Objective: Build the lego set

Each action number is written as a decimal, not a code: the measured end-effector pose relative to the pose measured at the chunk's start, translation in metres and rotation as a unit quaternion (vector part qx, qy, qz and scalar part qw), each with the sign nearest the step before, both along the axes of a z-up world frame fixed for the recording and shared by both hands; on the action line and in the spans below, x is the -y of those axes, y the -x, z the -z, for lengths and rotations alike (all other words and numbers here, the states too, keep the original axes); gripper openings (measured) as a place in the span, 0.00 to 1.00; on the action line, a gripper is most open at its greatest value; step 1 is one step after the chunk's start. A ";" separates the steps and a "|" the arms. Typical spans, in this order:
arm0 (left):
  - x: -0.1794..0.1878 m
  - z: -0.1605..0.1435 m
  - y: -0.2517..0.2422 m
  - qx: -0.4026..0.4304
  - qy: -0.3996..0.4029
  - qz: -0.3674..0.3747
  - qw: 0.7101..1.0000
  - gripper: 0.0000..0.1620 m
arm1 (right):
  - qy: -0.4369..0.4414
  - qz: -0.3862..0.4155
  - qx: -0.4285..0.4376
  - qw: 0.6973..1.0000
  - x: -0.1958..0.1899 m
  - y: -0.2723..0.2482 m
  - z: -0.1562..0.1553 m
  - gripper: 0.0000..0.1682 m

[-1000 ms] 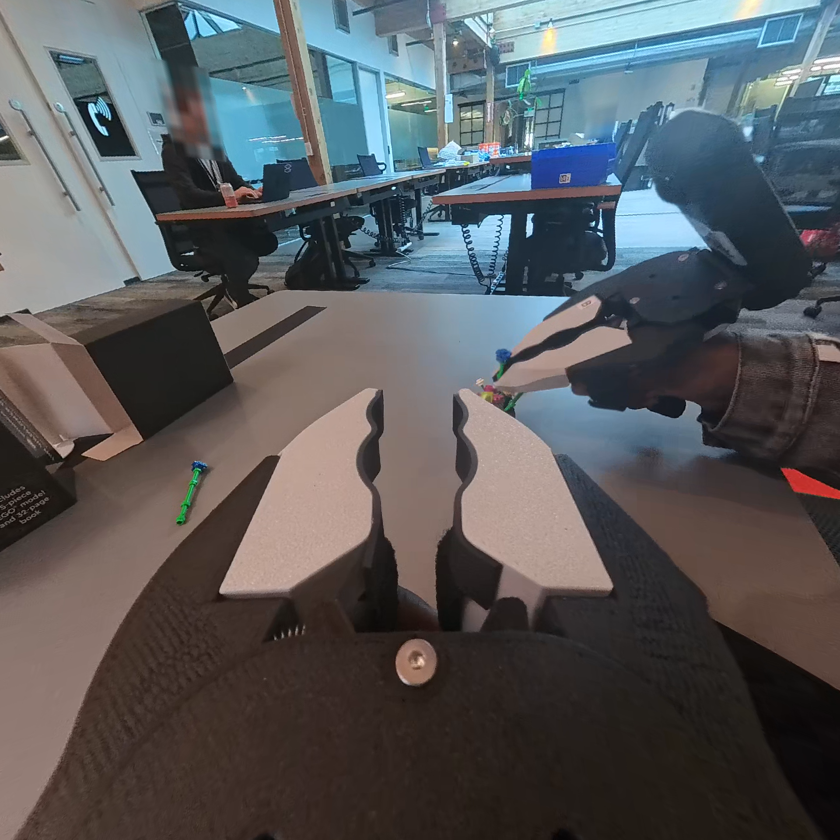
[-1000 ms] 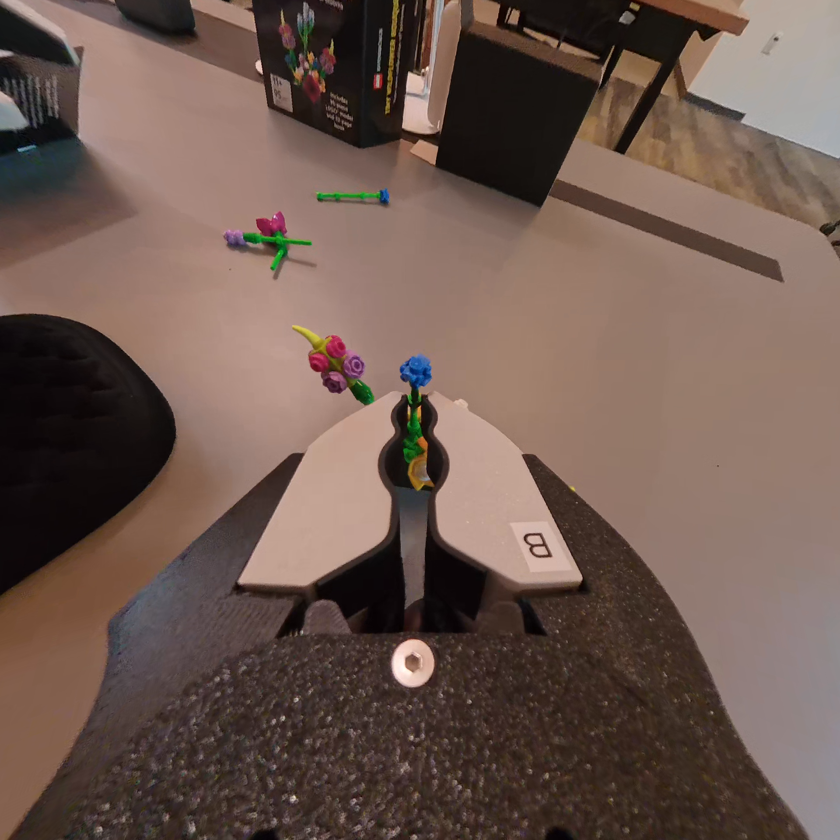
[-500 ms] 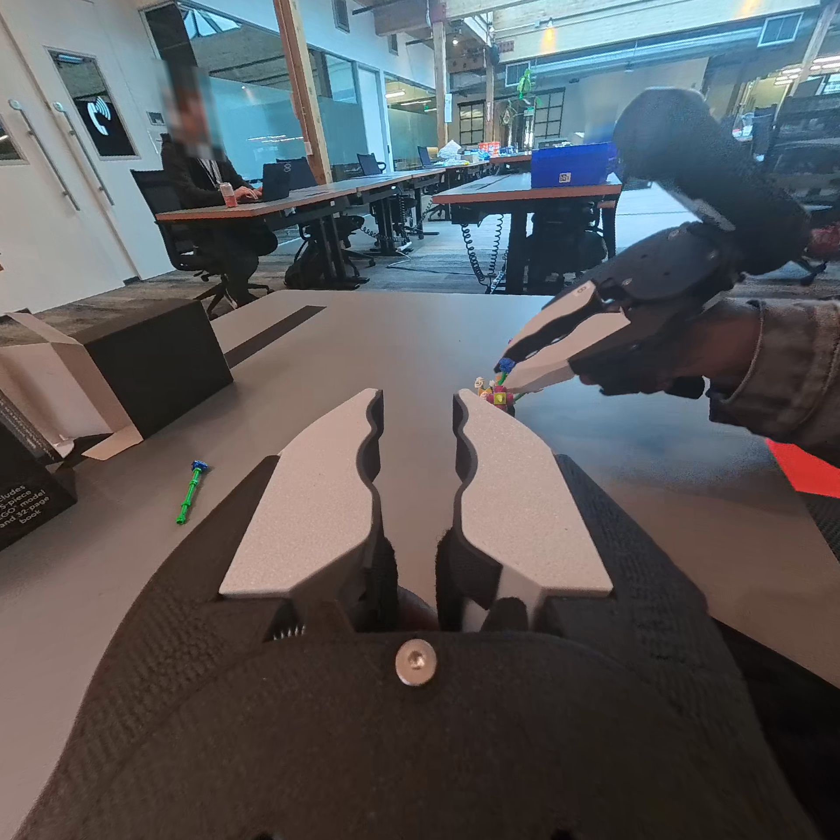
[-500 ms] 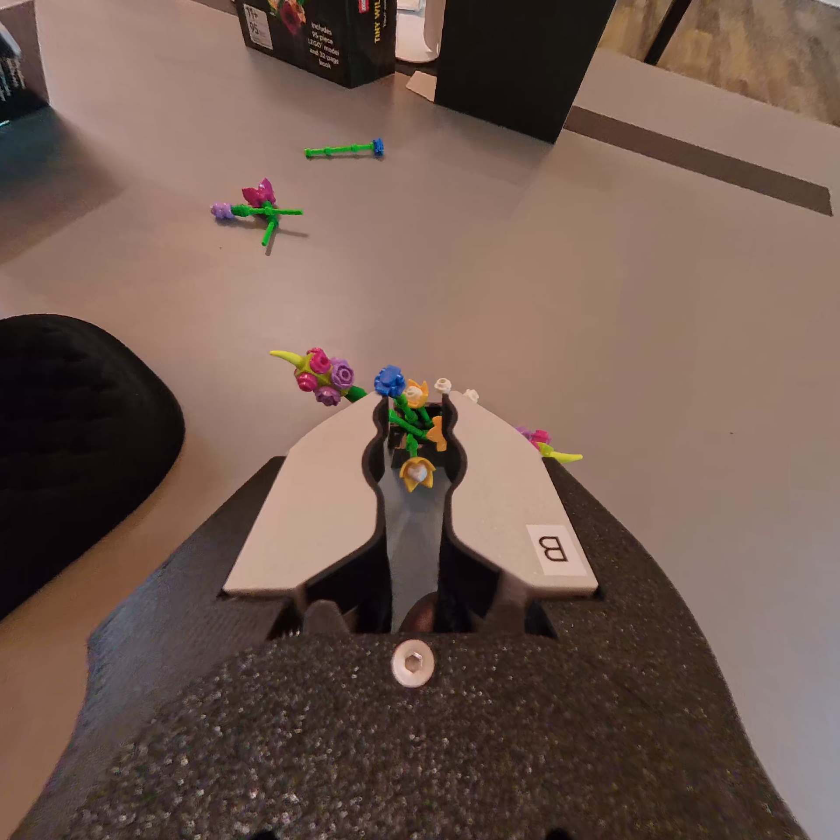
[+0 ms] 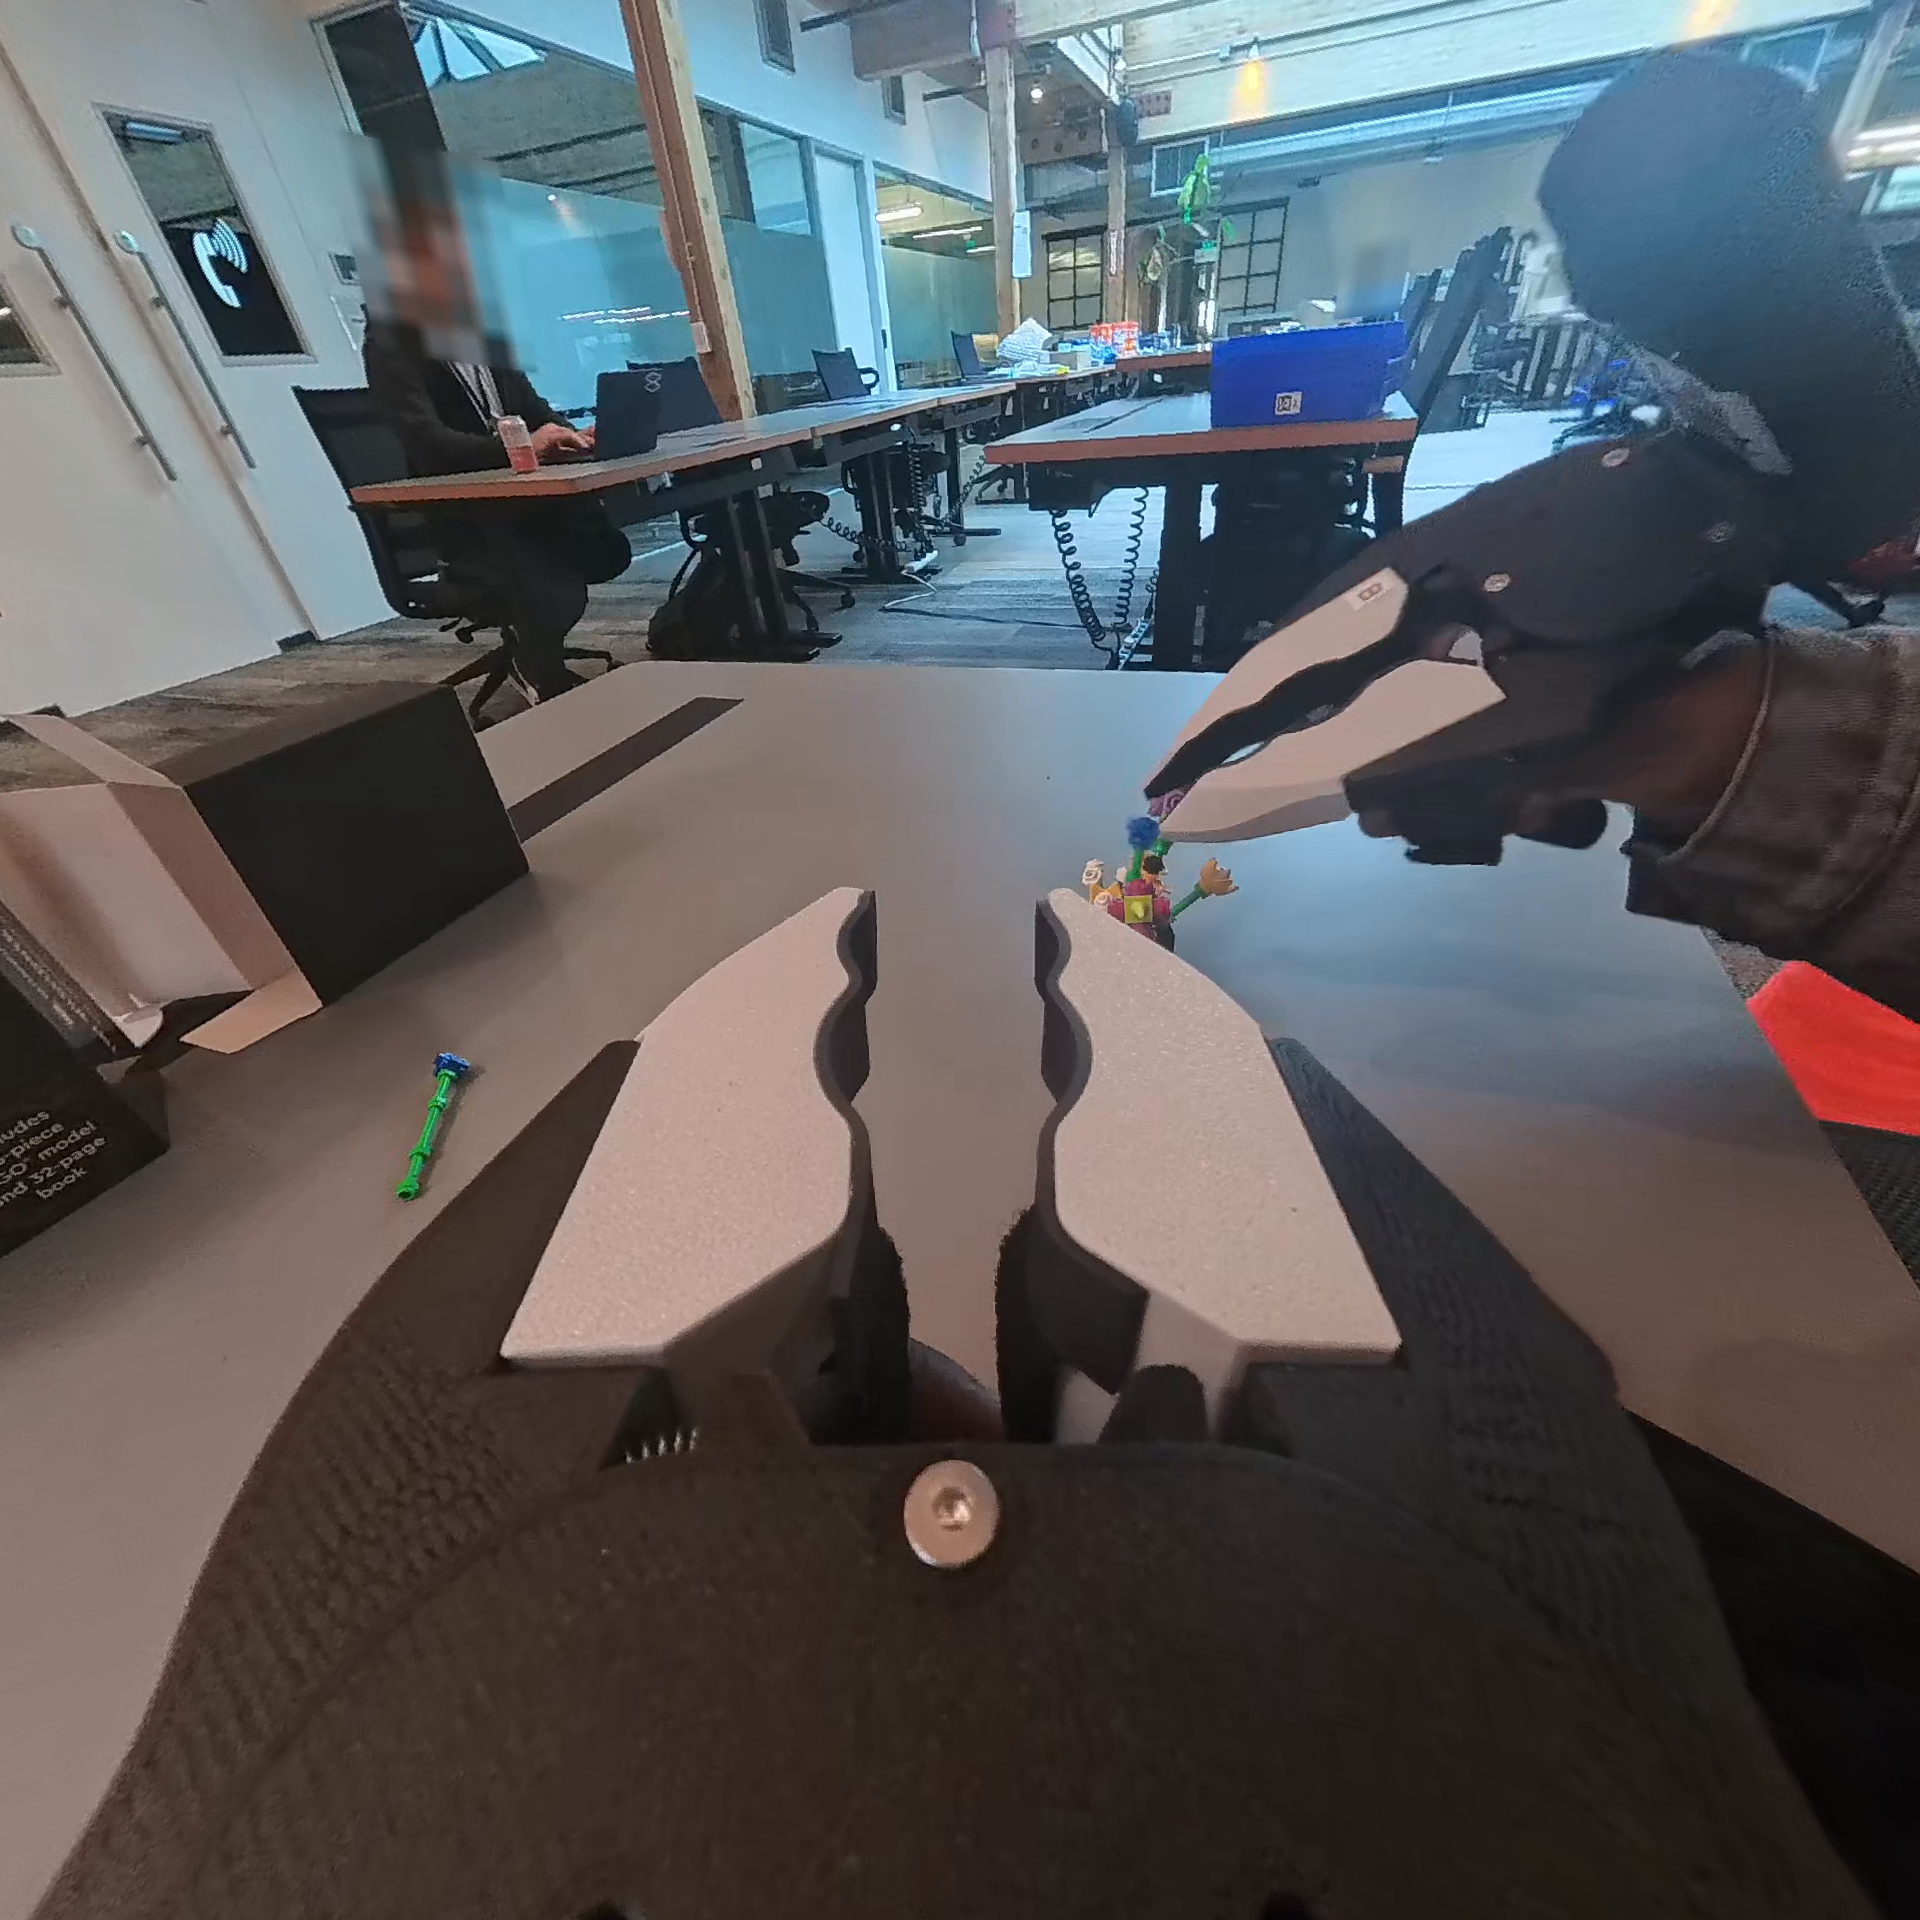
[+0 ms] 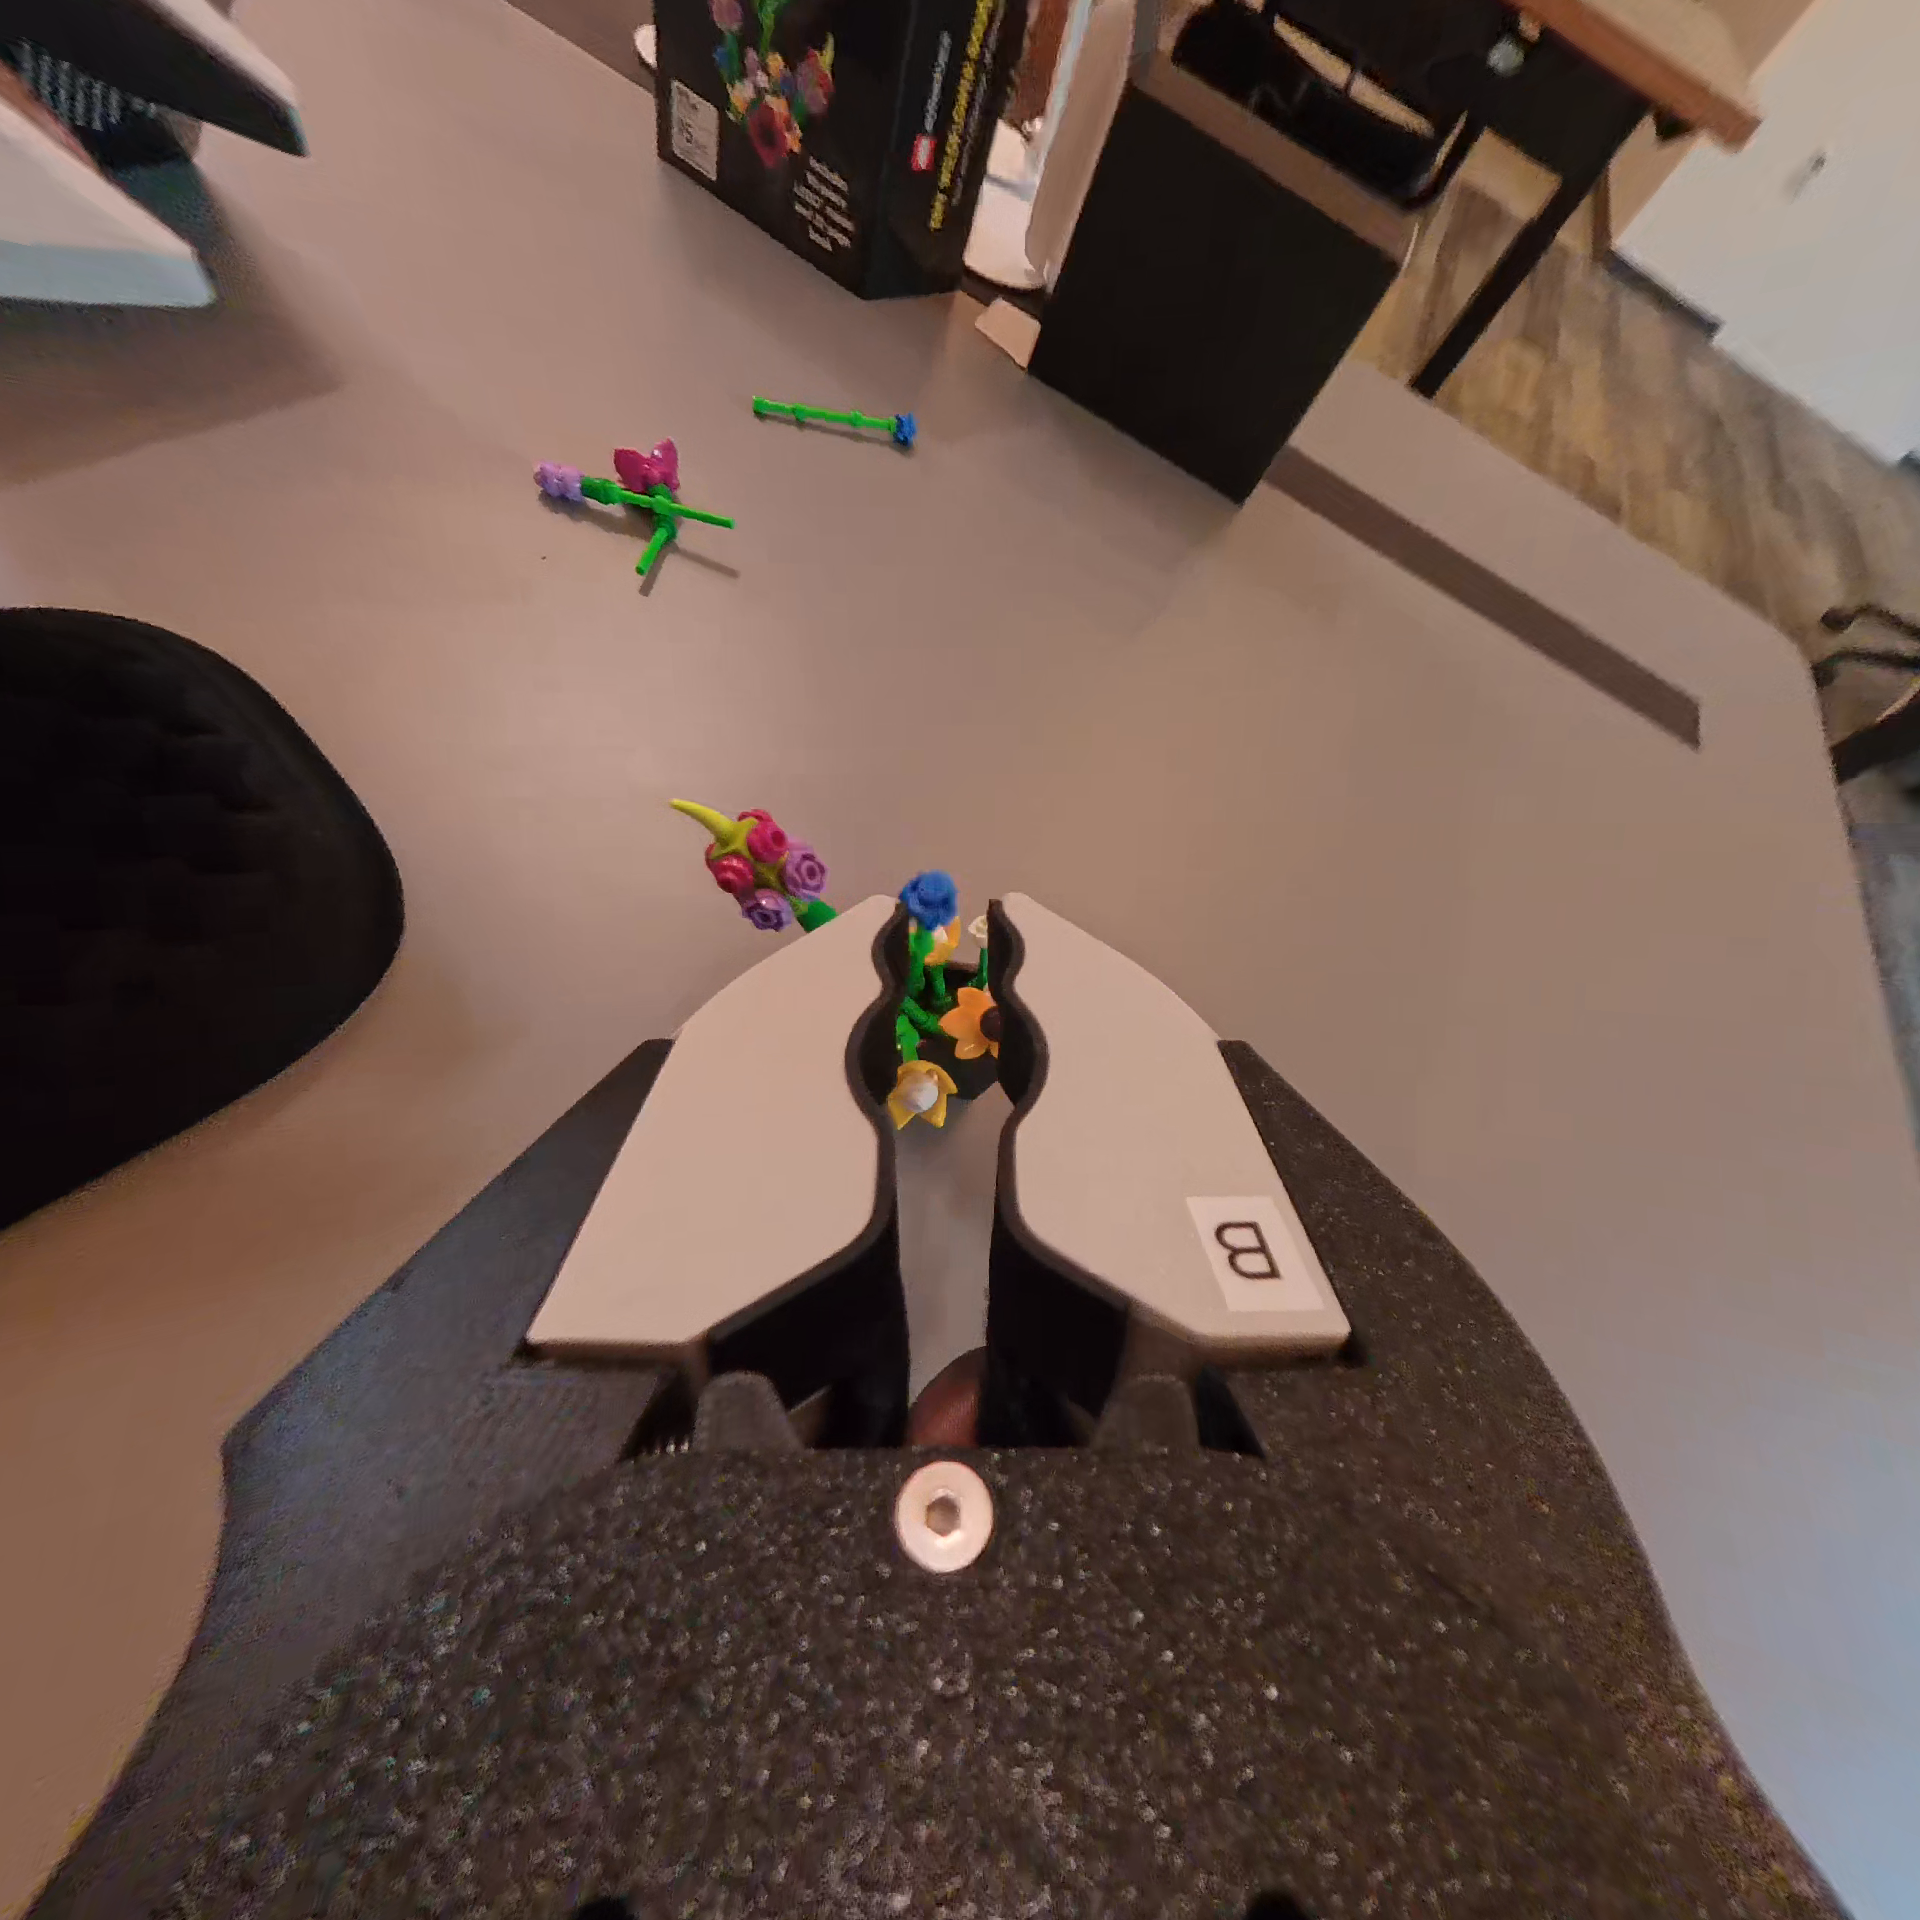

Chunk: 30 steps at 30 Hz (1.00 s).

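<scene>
A small lego bouquet (image 6: 971,1023) with orange, yellow and white blooms stands on the grey table (image 6: 1299,831). A blue flower (image 6: 928,899) on a green stem stands in it. My right gripper (image 6: 945,914) is open and straddles the bouquet from above; the stem runs by its left finger. A pink and purple flower cluster (image 6: 764,868) sticks out left of that finger. In the left wrist view the right gripper (image 5: 1158,800) hovers just over the bouquet (image 5: 1138,904). My left gripper (image 5: 956,914) is open, empty and low over the table.
A green stem with a blue tip (image 6: 831,416) and a pink and purple sprig (image 6: 634,494) lie loose farther out. The lego box (image 6: 831,135) and a black box (image 6: 1205,301) stand at the far edge. A person sits at a distant desk (image 5: 623,473). Left tips to right tips: about 15 cm.
My right gripper brought the blue flower over the bouquet, then opened; the flower now stands among the other blooms. The gripper has lifted and tilted. My left gripper has not moved.
</scene>
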<state>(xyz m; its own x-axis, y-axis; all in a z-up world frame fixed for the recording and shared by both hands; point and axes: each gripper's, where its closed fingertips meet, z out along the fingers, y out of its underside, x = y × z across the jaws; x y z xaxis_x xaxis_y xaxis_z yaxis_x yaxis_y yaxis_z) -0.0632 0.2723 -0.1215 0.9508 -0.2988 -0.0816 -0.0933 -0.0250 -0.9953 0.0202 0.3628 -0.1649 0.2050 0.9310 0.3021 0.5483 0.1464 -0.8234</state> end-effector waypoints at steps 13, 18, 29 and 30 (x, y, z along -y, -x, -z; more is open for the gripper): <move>-0.001 0.001 0.001 0.002 0.001 -0.002 1.000 0.18 | 0.007 -0.013 -0.022 1.000 0.001 -0.011 -0.008 0.02; -0.001 0.003 -0.001 -0.002 0.006 0.003 1.000 0.18 | 0.014 -0.002 -0.010 1.000 -0.004 -0.015 0.001 0.05; -0.009 0.035 -0.048 -0.044 0.103 0.094 0.989 0.18 | 0.018 -0.025 0.008 0.999 -0.002 -0.002 0.010 0.05; -0.012 0.039 -0.053 -0.057 0.118 0.099 0.986 0.18 | 0.023 -0.029 -0.005 0.999 -0.002 -0.002 0.007 0.07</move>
<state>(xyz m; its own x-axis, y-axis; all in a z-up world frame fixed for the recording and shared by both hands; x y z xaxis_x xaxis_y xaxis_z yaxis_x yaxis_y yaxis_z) -0.0104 0.2839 -0.1603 0.8606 -0.5012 -0.0899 -0.2303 -0.2255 -0.9466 0.0220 0.3645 -0.1718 0.1526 0.9545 0.2560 0.5313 0.1392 -0.8357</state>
